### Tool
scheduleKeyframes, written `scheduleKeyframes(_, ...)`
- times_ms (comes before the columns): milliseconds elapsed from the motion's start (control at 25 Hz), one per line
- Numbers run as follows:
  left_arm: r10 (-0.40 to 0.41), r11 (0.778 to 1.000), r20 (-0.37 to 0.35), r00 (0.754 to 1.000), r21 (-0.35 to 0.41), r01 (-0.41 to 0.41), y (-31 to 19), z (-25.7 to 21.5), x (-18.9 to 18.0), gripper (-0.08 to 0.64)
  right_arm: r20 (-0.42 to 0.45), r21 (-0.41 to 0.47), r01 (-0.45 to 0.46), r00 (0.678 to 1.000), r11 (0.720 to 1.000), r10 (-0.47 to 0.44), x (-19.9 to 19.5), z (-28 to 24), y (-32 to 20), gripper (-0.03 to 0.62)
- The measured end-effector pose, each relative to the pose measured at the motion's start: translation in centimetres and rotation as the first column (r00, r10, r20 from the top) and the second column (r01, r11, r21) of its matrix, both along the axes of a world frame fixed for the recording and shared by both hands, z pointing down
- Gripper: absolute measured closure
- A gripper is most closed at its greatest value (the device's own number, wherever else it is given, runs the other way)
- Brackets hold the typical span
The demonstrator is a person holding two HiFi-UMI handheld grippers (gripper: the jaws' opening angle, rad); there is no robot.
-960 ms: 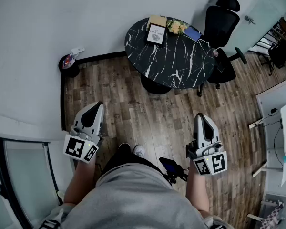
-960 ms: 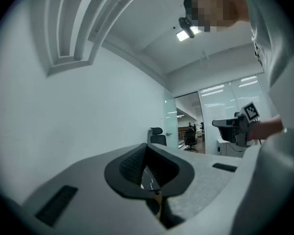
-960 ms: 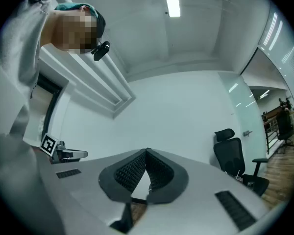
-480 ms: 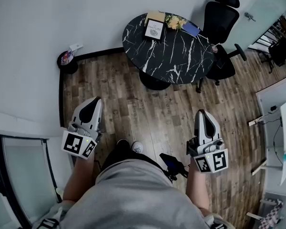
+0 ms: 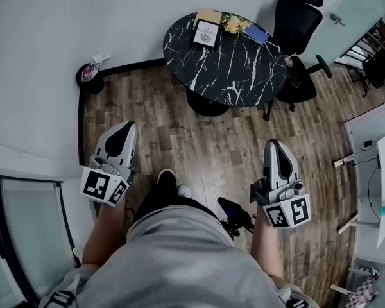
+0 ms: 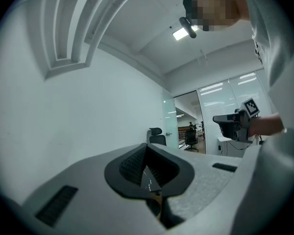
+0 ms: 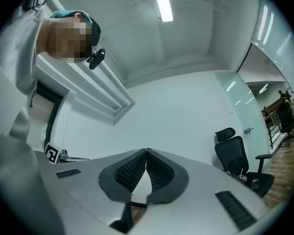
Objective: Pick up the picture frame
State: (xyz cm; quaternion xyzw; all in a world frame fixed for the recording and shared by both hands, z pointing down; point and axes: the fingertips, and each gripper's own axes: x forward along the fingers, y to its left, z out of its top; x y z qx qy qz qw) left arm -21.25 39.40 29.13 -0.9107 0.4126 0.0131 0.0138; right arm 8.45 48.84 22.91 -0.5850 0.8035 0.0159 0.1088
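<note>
A small black-framed picture frame [image 5: 206,33] stands near the far edge of a round black marble table [image 5: 234,69], well ahead of me in the head view. My left gripper [image 5: 126,132] hangs at the left over the wood floor, jaws together, nothing in them. At the right my right gripper [image 5: 275,150] is also shut and empty. Both are far short of the table. In the left gripper view the left gripper's tips [image 6: 146,148] meet. The right gripper's tips [image 7: 146,152] touch in the right gripper view.
On the table sit yellow flowers [image 5: 233,24], a blue book [image 5: 257,34] and a tan box [image 5: 209,16]. A black office chair [image 5: 299,27] stands behind the table at the right. A small round black stand [image 5: 90,77] is by the white wall. White desks [image 5: 378,165] line the right side.
The table and frame have shifted slightly up and left in the head view. Both grippers stay shut and have sunk a little in the frame.
</note>
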Motion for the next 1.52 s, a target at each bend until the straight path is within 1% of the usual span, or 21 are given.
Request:
scheduleKeyframes(240, -0.008, 1.0, 0.001, 1.0, -0.004, 0.008, -0.3, 0.5, -0.1, 0.554, 0.006, -0.019, -0.007, 1.0, 1.0, 0.007, 0.5, 0.5, -0.5, 0.566)
scheduleKeyframes(600, 0.002, 1.0, 0.002, 1.0, -0.02, -0.002, -2.6, 1.1, 0.6, 0.554, 0.01, -0.027, -0.01, 1.0, 1.0, 0.01, 1.2, 0.5, -2.3, 0.566)
scheduleKeyframes(880, 0.013, 0.999, -0.017, 1.0, -0.031, -0.013, -5.7, 1.6, 1.9, 0.554, 0.0, -0.055, -0.002, 1.0, 0.999, 0.002, 1.3, 1.1, -5.1, 0.566)
scheduleKeyframes(1080, 0.018, 0.998, -0.009, 1.0, -0.056, -0.019, -7.7, 2.5, 2.5, 0.554, 0.021, -0.065, -0.014, 1.0, 0.998, 0.016, 2.0, 1.6, -7.2, 0.566)
scheduleKeyframes(1280, 0.025, 0.998, -0.008, 1.0, -0.051, -0.025, -11.2, 2.2, 3.0, 0.554, 0.024, -0.069, -0.028, 0.999, 0.997, 0.03, 2.7, 1.6, -9.9, 0.566)
scheduleKeyframes(1520, 0.06, 0.997, -0.012, 0.998, -0.041, -0.06, -15.9, 1.4, 4.2, 0.554, 0.024, -0.07, -0.058, 0.998, 0.996, 0.06, 3.2, 1.1, -13.5, 0.566)
